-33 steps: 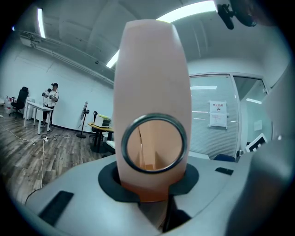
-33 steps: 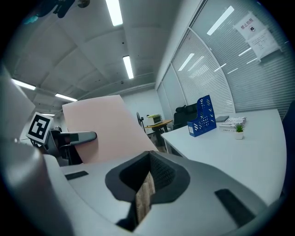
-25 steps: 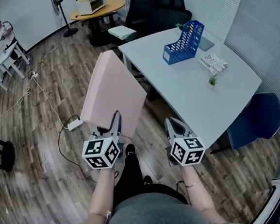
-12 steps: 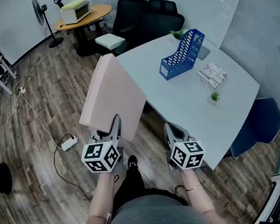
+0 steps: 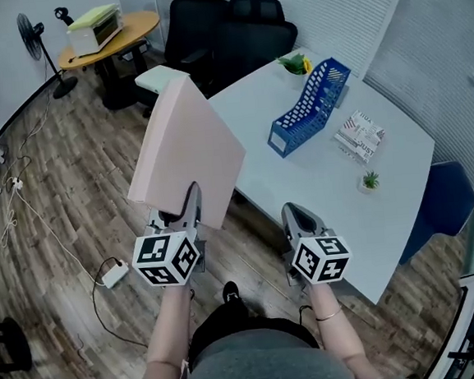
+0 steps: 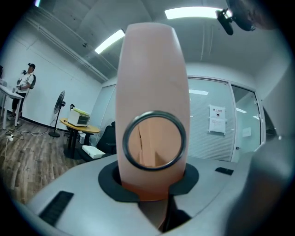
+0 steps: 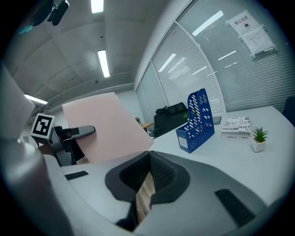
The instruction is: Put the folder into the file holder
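Note:
A large pink folder (image 5: pixel 186 152) stands tilted up over the floor, with my left gripper (image 5: pixel 184 199) shut on its lower edge. In the left gripper view the folder's (image 6: pixel 152 92) spine with its metal ring fills the middle between the jaws. The blue mesh file holder (image 5: pixel 307 96) stands on the white table (image 5: pixel 302 179), far ahead and to the right of the folder. My right gripper (image 5: pixel 297 216) is shut and holds nothing, near the table's front edge. In the right gripper view the folder (image 7: pixel 103 124) is at the left and the file holder (image 7: pixel 198 122) at the right.
A booklet (image 5: pixel 360 135) and a small potted plant (image 5: pixel 370 181) lie on the table to the right of the holder. Black chairs (image 5: pixel 231 28) stand behind the table, a blue chair (image 5: pixel 445 207) at its right. A round table (image 5: pixel 108 31), a fan (image 5: pixel 29 29) and a power strip (image 5: pixel 112 274) are at the left.
The person has stepped forward and turned, so the table and file holder sit closer and lower in view. The left gripper keeps its hold on the folder. The right gripper stays shut.

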`<state>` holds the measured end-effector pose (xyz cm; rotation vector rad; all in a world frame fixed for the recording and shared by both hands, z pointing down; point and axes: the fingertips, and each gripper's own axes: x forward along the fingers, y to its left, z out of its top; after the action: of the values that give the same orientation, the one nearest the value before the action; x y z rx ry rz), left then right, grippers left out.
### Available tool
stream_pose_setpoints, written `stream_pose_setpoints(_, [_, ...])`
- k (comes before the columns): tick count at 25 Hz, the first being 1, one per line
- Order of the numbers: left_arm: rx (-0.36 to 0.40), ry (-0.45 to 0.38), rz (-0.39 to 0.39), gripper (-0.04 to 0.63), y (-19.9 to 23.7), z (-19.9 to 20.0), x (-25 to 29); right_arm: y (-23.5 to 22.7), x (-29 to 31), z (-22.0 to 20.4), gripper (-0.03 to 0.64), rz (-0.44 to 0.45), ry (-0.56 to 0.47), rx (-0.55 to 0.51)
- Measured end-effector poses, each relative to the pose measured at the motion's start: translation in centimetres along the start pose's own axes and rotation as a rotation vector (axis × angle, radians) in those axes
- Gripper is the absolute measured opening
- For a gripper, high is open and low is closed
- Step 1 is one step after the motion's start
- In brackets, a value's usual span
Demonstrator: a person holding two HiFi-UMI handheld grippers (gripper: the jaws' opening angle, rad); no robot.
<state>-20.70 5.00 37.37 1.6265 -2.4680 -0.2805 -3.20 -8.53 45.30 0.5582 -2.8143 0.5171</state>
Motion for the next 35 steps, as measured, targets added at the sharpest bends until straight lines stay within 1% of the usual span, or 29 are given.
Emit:
stream_pose_setpoints(6, [0.006, -0.01, -0.072, 0.126, 1.1, 1.7, 5.2, -2.0, 2.2, 1.1, 0.006, -0.078, -0.012, 0.028])
stream_pose_setpoints(14, [0.001, -0.005, -0.135, 0.126, 0.1, 2.3, 10.7, -5.7, 3.5, 2.0, 0.006, -0.153, -0.014, 0.065])
stream_pose_setpoints(22, [0.022, -0.033, -0.17, 0.126, -1.5, 4.1, 15.3, -9.2, 5.3, 3.7, 0.006, -0.167, -0.031, 0.078])
stream_pose_setpoints(28, [0.052, -0.082, -0.211, 0.126, -4.1, 6.7, 18.7, -12.1, 6.2, 4.7, 0.006, -0.172, -0.029, 0.084])
stream_pose_setpoints(35, [0.09, -0.161, -0.269, 0.126, -7.5, 10.4, 21.0, -14.3, 5.9, 5.4, 0.006, -0.186, -0.043, 0.099])
